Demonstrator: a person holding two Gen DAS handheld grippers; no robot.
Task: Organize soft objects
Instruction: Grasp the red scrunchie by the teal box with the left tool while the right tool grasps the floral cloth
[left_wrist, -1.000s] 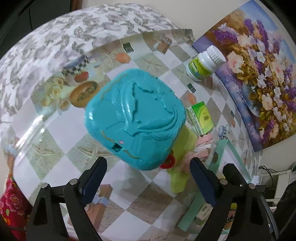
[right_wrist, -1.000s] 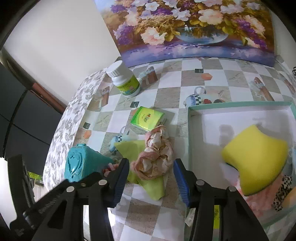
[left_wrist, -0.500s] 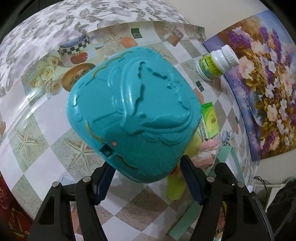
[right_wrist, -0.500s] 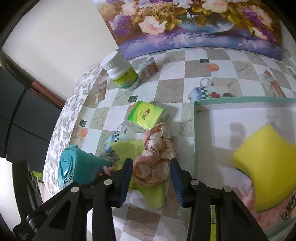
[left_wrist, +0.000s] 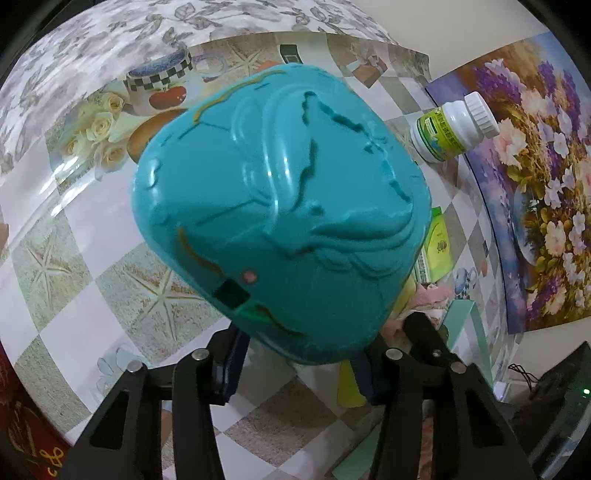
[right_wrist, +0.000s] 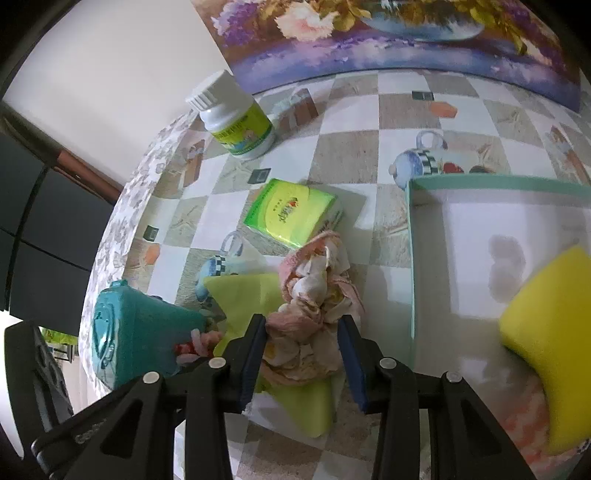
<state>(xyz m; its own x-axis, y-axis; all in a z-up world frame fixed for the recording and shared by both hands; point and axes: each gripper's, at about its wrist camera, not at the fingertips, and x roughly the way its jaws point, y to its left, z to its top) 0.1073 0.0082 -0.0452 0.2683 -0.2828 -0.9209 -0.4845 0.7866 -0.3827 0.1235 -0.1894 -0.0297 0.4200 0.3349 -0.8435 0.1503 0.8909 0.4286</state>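
Patience suits this pinch: the right tongs (right_wrist: 301, 354) sit apart around the crumpled pink cloth (right_wrist: 314, 314) at lower centre, and should close low on its bulk, clear of the lime cloth (right_wrist: 251, 295) beneath. Faded, wrinkled, it lies left of the tray (right_wrist: 413, 258). Left tongs (left_wrist: 299, 354) look clamped on the teal plastic case (left_wrist: 280, 214).
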